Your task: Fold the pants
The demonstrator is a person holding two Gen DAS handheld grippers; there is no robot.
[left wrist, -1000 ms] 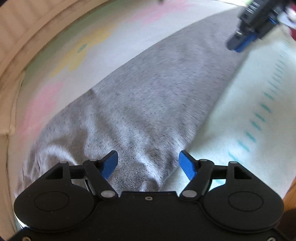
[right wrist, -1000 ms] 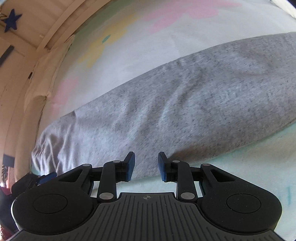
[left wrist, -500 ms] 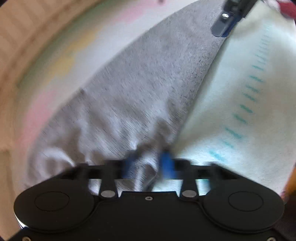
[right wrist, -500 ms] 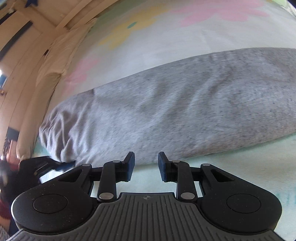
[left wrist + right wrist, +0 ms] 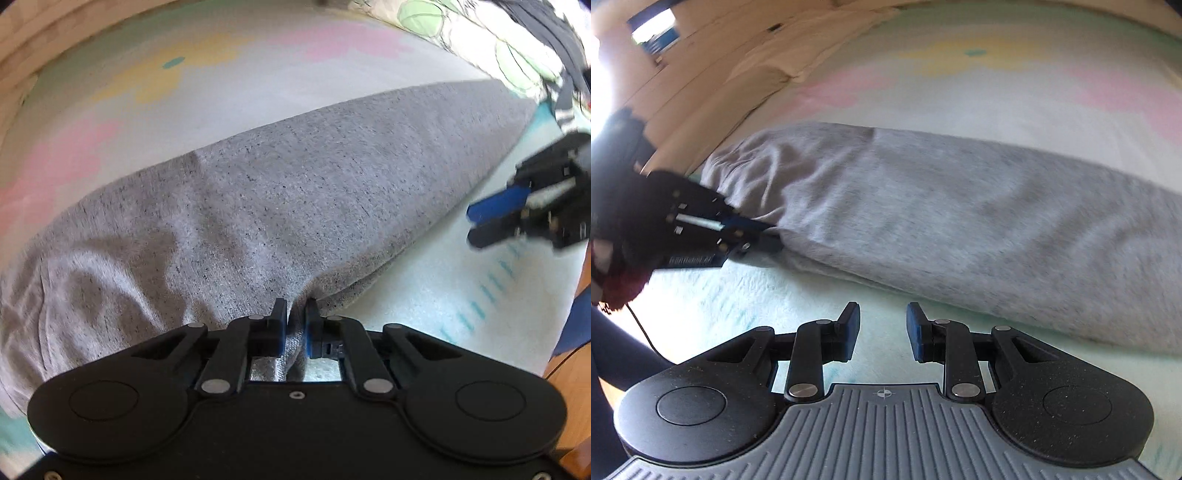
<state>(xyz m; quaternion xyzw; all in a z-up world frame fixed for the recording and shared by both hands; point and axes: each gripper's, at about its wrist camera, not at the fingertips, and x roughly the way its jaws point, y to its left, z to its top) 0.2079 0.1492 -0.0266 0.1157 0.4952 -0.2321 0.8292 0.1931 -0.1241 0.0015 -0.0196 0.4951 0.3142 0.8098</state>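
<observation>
Both grippers matter: left gripper (image 5: 295,317) pinches the pants (image 5: 280,206); right gripper (image 5: 881,328), parted and empty, should grab the hem level.

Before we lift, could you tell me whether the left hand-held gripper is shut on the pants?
Shut on them: the left hand-held gripper has grey pants fabric pinched between its nearly closed fingers.

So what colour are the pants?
Heathered grey with dark flecks; the pants show best in the left wrist view.
</observation>
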